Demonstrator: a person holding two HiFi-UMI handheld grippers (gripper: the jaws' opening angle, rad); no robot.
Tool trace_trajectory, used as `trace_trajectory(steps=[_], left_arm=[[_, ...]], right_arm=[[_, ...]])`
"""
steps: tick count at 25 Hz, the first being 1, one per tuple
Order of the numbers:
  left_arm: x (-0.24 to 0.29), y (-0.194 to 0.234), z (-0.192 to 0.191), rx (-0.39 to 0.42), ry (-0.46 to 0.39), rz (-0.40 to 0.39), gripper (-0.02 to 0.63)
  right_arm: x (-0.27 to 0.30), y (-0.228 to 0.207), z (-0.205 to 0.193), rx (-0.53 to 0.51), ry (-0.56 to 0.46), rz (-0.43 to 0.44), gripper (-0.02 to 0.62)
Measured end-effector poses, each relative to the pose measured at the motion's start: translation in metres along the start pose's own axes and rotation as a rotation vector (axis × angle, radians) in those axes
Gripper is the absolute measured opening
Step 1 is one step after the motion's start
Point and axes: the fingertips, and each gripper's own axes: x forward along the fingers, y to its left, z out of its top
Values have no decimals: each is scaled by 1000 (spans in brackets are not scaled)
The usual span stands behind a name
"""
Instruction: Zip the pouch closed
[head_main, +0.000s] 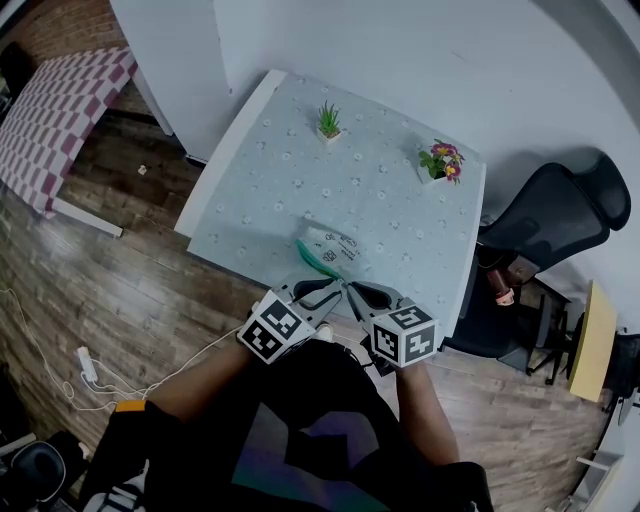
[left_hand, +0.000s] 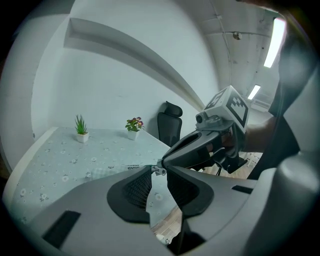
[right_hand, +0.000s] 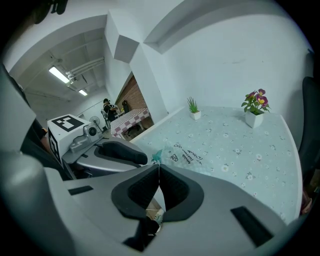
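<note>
A clear pouch (head_main: 336, 246) with printed text and a green zipper strip (head_main: 318, 260) lies near the front edge of the table (head_main: 260, 190). Both grippers meet at its near end. My left gripper (head_main: 326, 287) is open; in the left gripper view the tablecloth shows through the gap between its pads (left_hand: 135, 190). My right gripper (head_main: 352, 290) is shut, its tips pinching a small metal zipper pull (left_hand: 159, 170) at the pouch's green end (right_hand: 156, 157). The pouch (right_hand: 186, 158) stretches away from the right gripper (right_hand: 159, 172), with the left gripper (right_hand: 142, 159) close beside it.
A small green plant (head_main: 328, 122) and a flowering plant (head_main: 441, 160) stand in pots at the table's far side. A black office chair (head_main: 560, 215) is at the right. A checkered table (head_main: 60, 110) stands far left; a power strip and cable (head_main: 86, 366) lie on the wooden floor.
</note>
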Motion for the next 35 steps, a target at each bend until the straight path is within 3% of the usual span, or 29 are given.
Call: trace_trajectory(steps=[12, 29, 35], left_arm=[[3, -12, -3, 61, 31, -15, 121], [-7, 3, -3, 98, 24, 46, 118], [-12, 6, -2, 86, 9, 56, 100]], right_arm=[[-1, 5, 0, 6, -10, 23, 20], [0, 24, 13, 71, -11, 260, 18], [0, 28, 11, 72, -7, 288, 18]])
